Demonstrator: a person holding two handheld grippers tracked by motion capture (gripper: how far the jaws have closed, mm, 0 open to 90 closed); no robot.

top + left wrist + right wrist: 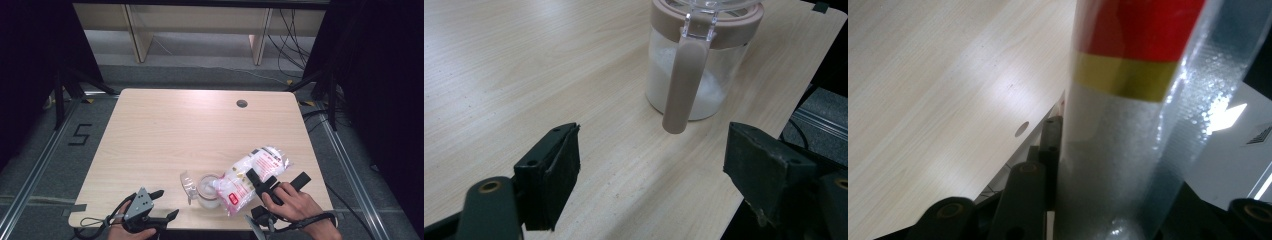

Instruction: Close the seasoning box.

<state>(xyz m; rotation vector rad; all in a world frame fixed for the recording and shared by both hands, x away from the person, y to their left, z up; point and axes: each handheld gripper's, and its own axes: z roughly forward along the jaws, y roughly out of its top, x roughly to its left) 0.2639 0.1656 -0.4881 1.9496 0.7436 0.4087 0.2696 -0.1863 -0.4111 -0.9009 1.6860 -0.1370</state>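
The table is a pale wooden top with a round cable hole near its far edge; most of its surface is bare.

A plastic bag of white grains, printed in red and white, is held tilted over the near right part of the table, its lower end above the jar. In the right gripper view the bag's clear film and its red and yellow band are seen pressed between the jaws.

The right gripper is clamped on the bag, with the person's right hand wrapped round it.

The left gripper is held near the table's front edge, left of the jar and apart from it. Its jaws are spread wide, with nothing between them.

The jar is a clear one with a pinkish collar and a pinkish handle hanging down its side. It stands upright near the front edge, between the two grippers. White grains are seen inside, filling the lower part. A clear lid is seen tipped back at its left side.

Step judged in hand: pouring from the bag into the jar. Flow itself cannot be made out.

Next move, as judged: the bag's mouth is to be kept over the jar's opening. The free left gripper could be closed on the handle to steady the jar.
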